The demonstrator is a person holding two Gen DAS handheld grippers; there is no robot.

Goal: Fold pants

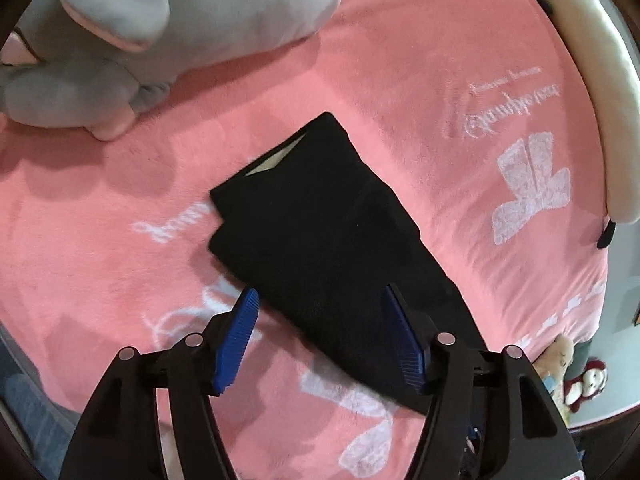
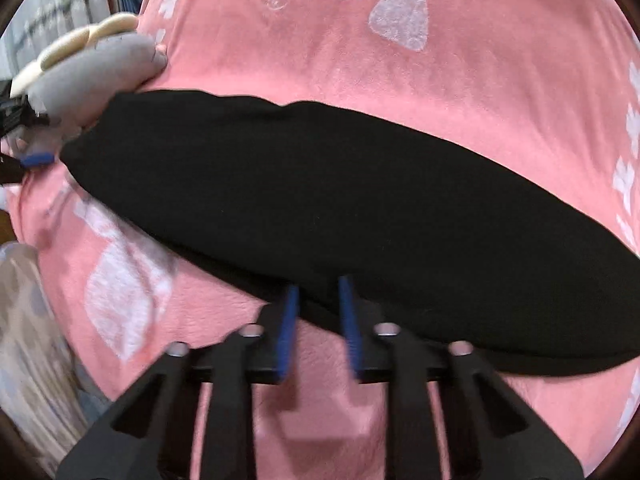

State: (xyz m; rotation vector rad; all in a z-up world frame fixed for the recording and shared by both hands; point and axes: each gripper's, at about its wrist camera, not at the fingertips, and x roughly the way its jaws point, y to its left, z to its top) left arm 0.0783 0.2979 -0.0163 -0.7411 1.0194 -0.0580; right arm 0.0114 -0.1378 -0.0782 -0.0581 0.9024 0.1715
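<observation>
Left claw (image 1: 320,300): spread wide, blue pads either side of the near end of the black pants (image 1: 320,220), gripping nothing; contact with the cloth not determinable. Right claw (image 2: 318,292): narrowly parted, tips at the pants' (image 2: 320,208) near hem, frame blurred, grip uncertain. Pants: folded, flat on pink blanket (image 1: 400,80) of the bed, pale lining showing at far corner. Bare blanket on all sides. Grey plush elephant (image 1: 140,32) far left, well apart. Cream pillow (image 1: 592,80) along far right edge, partly cut off. Small dolls (image 1: 580,380) beyond bed edge, indistinct.
</observation>
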